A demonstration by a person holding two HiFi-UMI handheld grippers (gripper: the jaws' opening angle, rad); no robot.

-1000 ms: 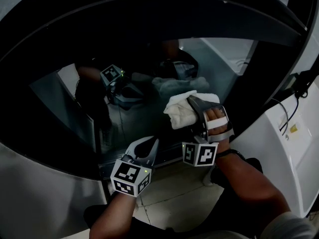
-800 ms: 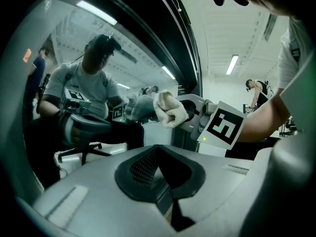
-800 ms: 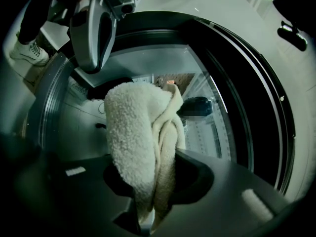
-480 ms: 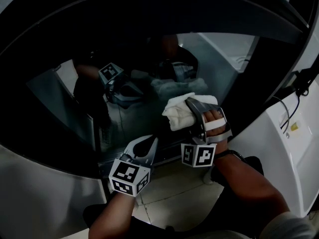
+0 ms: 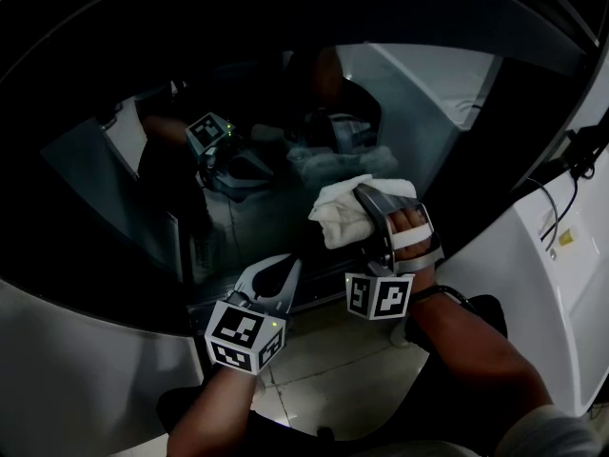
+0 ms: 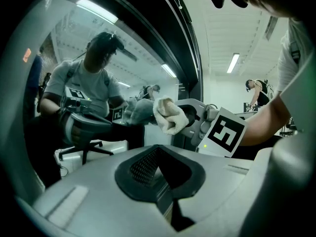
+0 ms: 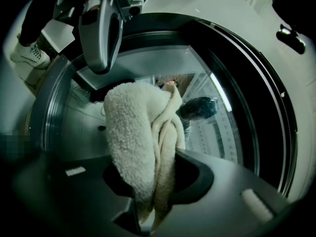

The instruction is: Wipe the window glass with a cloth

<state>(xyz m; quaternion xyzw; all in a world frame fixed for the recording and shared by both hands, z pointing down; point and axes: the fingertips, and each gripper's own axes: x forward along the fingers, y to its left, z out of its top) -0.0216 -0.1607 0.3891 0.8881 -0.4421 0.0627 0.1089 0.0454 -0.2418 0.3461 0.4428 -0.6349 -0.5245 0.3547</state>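
Observation:
A round window glass (image 5: 257, 150) in a dark frame fills the head view and mirrors the grippers. My right gripper (image 5: 364, 198) is shut on a bunched white cloth (image 5: 339, 215), which is pressed against the lower right part of the glass. In the right gripper view the cloth (image 7: 140, 142) hangs folded between the jaws in front of the glass (image 7: 217, 117). My left gripper (image 5: 274, 276) sits lower left of the cloth near the bottom of the glass, jaws together and empty. The left gripper view shows the cloth (image 6: 169, 116) ahead and to the right.
The dark window frame (image 5: 86, 274) curves round the glass. A white machine body (image 5: 561, 274) with a black cable (image 5: 557, 174) stands at the right. A tiled floor (image 5: 333, 369) lies below. The glass reflects a seated person (image 6: 89, 88).
The right gripper and cloth have slid slightly left and up on the glass. The left gripper has barely moved.

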